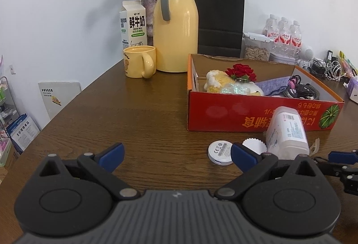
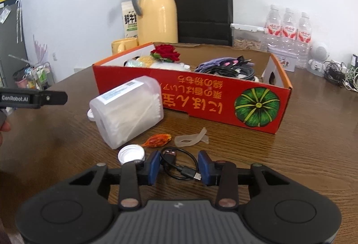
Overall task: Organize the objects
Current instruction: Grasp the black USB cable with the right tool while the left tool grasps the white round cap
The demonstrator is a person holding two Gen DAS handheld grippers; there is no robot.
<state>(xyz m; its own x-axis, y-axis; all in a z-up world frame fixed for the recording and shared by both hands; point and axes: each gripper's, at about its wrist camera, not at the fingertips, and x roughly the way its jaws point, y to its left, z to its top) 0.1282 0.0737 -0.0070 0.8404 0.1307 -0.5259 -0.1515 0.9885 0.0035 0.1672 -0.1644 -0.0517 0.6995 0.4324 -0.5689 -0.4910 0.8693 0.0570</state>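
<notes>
now, cable (image 2: 179,164): short black usb lead looped on the table (image 2: 302,143), near the red box (image 2: 223,96)
handling: likely light, floppy; pinch the loop mid-strand
axis: plugs point left-far and right-near
right gripper (image 2: 179,168): narrow gap, straddling the loop, empty
left gripper (image 1: 176,156): wide, empty

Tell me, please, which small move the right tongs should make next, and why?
Probably lower the right tongs a little and close them on the short black USB cable. The tongs are open, and the coiled cable lies on the table right between the blue pads, not yet gripped. The red box just behind already holds other cables, so the cable likely belongs there.
</notes>
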